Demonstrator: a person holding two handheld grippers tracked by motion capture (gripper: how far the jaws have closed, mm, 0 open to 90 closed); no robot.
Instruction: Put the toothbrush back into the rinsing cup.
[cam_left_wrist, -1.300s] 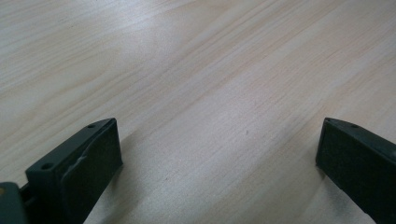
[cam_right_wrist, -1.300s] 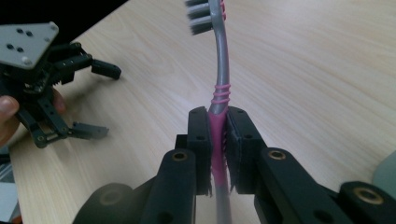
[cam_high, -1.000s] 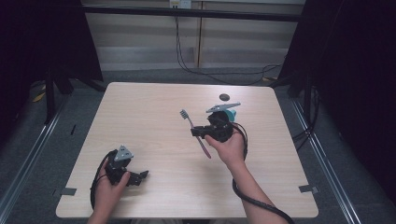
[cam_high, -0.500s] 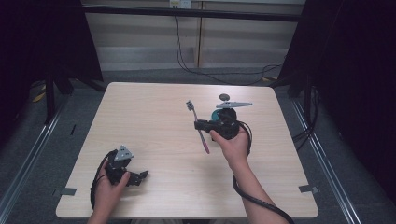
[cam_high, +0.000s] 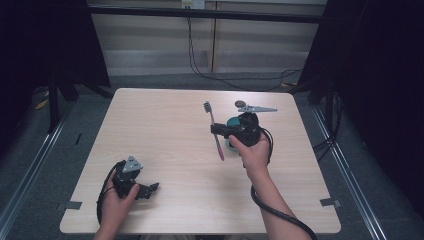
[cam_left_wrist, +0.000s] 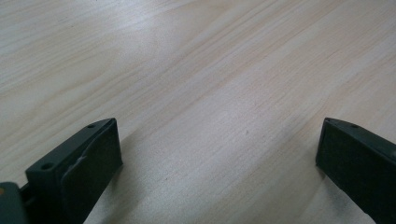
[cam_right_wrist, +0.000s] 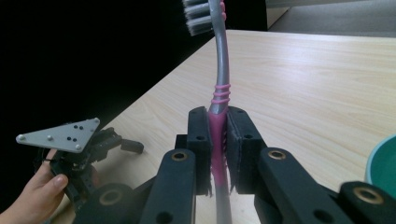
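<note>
The right gripper (cam_right_wrist: 217, 154) is clamped on the toothbrush (cam_right_wrist: 218, 100), lifted off the desk (cam_high: 165, 125) near its far right corner; placing it looks left. The left gripper (cam_high: 150, 190) rests agape, empty, by the near left corner.

Toothbrush (cam_high: 214, 131) left of bowl (cam_high: 233, 123); clip (cam_high: 256, 108) seemingly just behind.

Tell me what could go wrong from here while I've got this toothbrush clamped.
1. The right gripper pinches the toothbrush only at the pink part of its handle, with the long neck and head sticking out; a bump could twist it in the jaws.
2. The teal dish sits right under that hand, so lowering could knock it.
3. The left gripper rests open near the table's front edge; its cable might snag.
</note>
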